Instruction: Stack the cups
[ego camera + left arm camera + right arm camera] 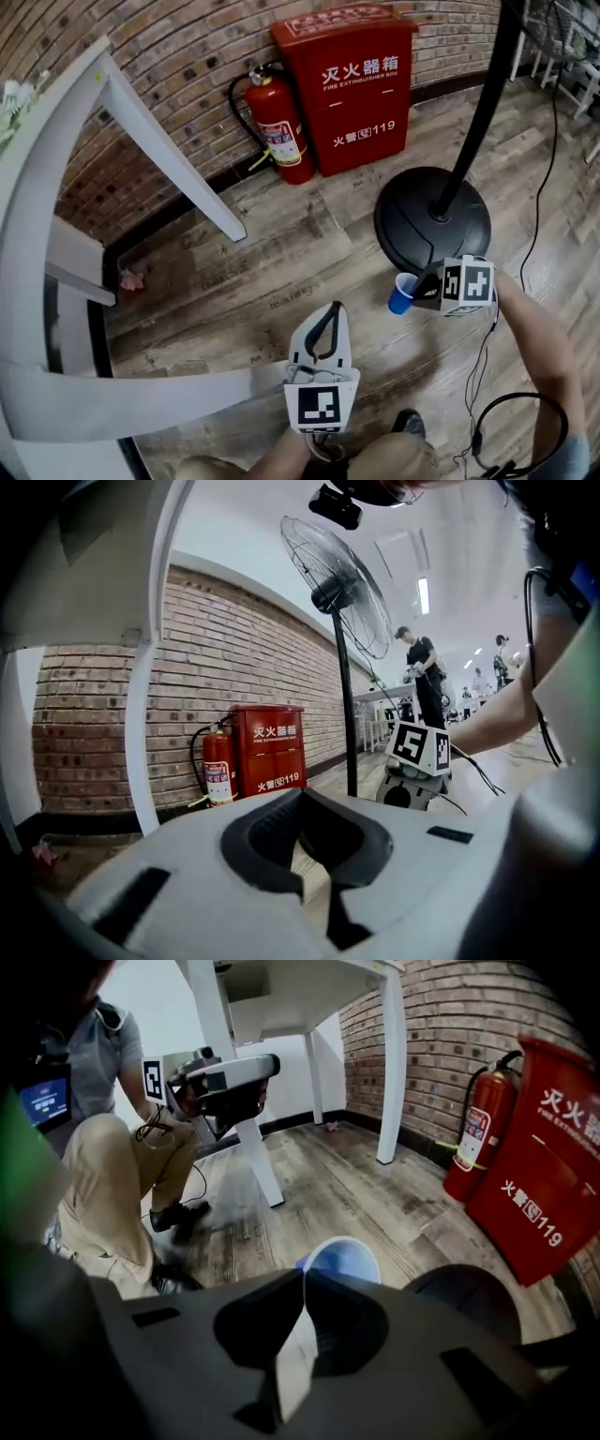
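The right gripper (418, 289) sits at about 4 o'clock in the head view, held above the wooden floor (281, 272). Its fingers are pinched narrow on the wall of a blue cup (402, 294). The cup is off the floor, tipped on its side with its mouth toward 10 o'clock. In the right gripper view the cup (342, 1258) juts out past the right gripper (305, 1274) at 12 o'clock, its pale inside facing the camera and its rim caught between the pads.

The left gripper (335, 307) is at 6 o'clock in the head view, pointing toward 12. In its own view the left gripper (300, 799) has its fingers drawn together with nothing between them, though the tips seem rather than plainly show to touch.

A fan base (431, 220) stands on the floor at 12 o'clock from the cup. A fire extinguisher (281, 127) and a red box (356, 84) stand against the brick wall at 12 to 1 o'clock. A white table leg (178, 155) slants at 10 o'clock.
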Action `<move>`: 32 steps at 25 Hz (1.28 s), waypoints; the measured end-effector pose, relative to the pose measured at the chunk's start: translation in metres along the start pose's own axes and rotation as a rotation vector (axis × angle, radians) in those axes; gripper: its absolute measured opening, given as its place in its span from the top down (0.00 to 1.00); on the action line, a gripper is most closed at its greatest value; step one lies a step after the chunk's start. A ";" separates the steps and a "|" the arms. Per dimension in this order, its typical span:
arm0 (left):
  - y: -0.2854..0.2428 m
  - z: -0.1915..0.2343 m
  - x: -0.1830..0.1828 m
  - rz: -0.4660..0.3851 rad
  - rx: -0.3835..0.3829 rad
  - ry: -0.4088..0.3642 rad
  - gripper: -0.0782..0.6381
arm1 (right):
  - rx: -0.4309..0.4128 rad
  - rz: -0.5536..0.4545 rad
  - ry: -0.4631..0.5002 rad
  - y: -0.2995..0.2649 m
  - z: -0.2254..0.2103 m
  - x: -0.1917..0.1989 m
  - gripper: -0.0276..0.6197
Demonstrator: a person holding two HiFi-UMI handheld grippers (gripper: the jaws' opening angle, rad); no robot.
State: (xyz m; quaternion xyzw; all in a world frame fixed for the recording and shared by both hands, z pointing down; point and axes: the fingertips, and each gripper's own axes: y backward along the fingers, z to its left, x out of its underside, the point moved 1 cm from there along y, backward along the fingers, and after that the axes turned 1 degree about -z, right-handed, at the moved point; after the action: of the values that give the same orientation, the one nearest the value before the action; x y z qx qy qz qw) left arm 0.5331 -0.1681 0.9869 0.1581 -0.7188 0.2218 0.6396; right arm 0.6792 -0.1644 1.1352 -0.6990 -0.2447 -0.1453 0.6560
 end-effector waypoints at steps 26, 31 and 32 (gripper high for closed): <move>0.111 -0.047 -0.303 0.005 0.051 0.088 0.88 | 0.110 -0.080 -0.043 0.272 0.181 -0.190 0.94; 0.153 -0.011 -0.380 -0.003 -0.014 0.078 0.88 | 0.078 -0.092 0.028 0.327 0.222 -0.270 0.94; 0.162 -0.001 -0.396 -0.006 -0.031 0.074 0.88 | 0.071 -0.094 0.046 0.338 0.228 -0.287 0.94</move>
State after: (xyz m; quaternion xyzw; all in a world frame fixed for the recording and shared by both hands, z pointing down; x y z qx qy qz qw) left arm 0.5039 -0.0522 0.5764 0.1423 -0.6975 0.2145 0.6688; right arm 0.5923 0.0107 0.6767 -0.6594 -0.2672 -0.1831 0.6784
